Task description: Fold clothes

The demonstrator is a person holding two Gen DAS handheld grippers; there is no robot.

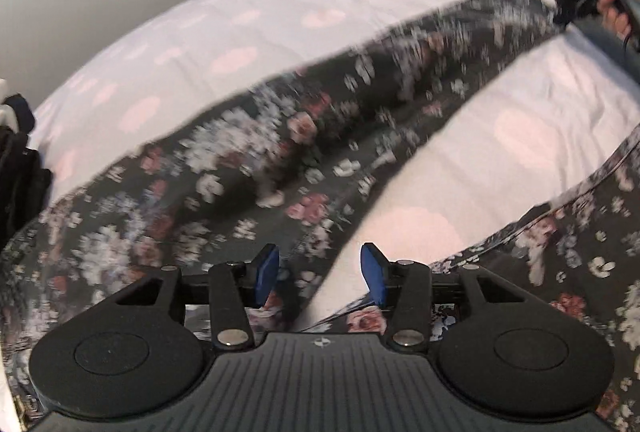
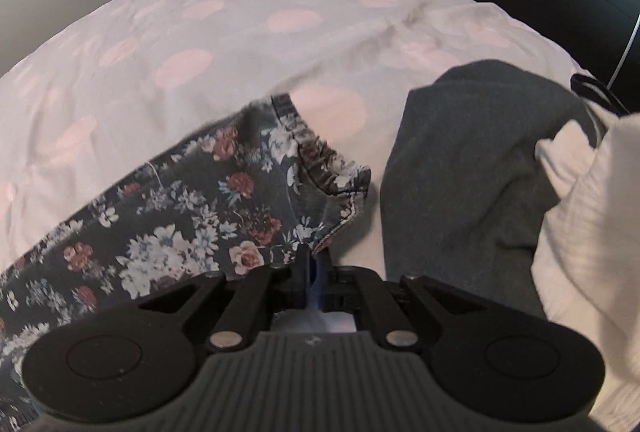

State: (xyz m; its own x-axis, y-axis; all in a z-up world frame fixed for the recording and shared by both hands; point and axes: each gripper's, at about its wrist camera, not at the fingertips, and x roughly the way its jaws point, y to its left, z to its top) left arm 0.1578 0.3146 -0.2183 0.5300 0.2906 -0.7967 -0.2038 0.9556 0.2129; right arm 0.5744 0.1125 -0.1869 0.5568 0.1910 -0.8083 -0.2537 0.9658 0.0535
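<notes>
so the floral leggings [image 1: 256,152] were stretched across the spotted bedspread [image 1: 200,32], toward its far right corner. the right gripper [image 2: 316,264] was clamped on their edge there, by a grey garment [image 2: 460,160], while the left gripper [image 1: 320,272] hung over them, jaws apart, gripping nothing.

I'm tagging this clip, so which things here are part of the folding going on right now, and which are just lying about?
In the job:
- floral trousers, one end pinched in the shut right gripper
- left gripper, open above the trousers, holding nothing

Lying about:
- grey garment
- white garment
- black bag at the bed's edge
- spotted bedspread, only the work surface
</notes>
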